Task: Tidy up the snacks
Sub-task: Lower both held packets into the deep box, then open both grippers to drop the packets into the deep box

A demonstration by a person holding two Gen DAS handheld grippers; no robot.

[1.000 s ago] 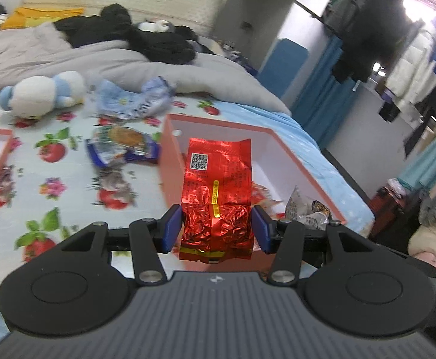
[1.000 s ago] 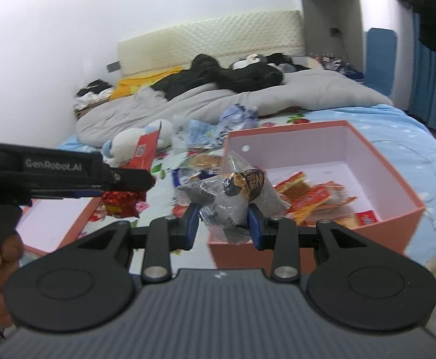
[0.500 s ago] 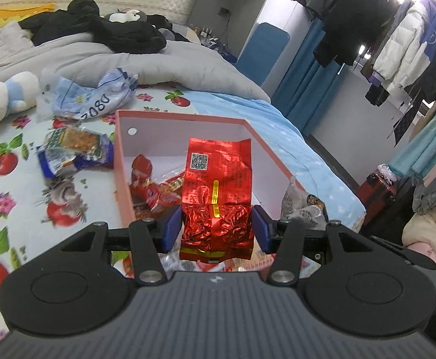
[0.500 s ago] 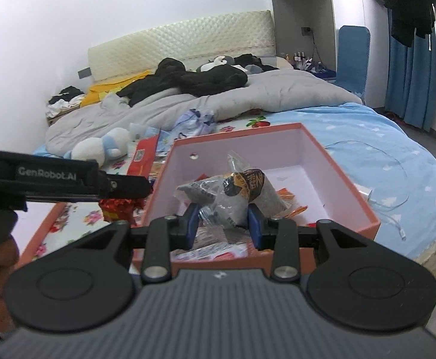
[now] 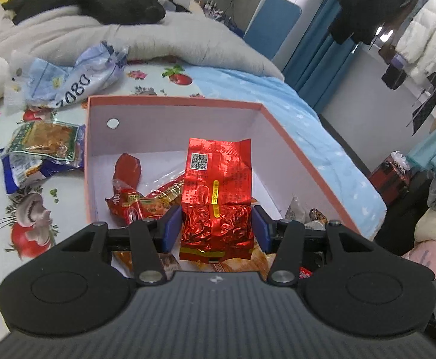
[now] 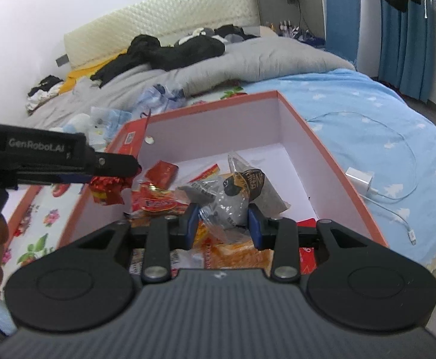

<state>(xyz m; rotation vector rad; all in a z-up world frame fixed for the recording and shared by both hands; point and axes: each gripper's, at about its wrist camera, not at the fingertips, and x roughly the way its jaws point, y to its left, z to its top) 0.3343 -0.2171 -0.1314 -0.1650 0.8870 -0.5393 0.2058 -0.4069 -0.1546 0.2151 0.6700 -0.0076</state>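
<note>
Left wrist view: the left hand-held gripper (image 5: 216,229) clenches an upright shiny red foil packet (image 5: 216,197) directly above the open orange-rimmed cardboard box (image 5: 176,101); the right hand-held gripper (image 6: 222,220) grasps a clear crinkled snack bag (image 6: 232,200) over the same box, equally near.

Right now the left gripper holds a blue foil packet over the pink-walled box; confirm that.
Wrong colour: in the left wrist view the left gripper is shut on a red foil packet with a QR code, held over the pink-walled box.
</note>
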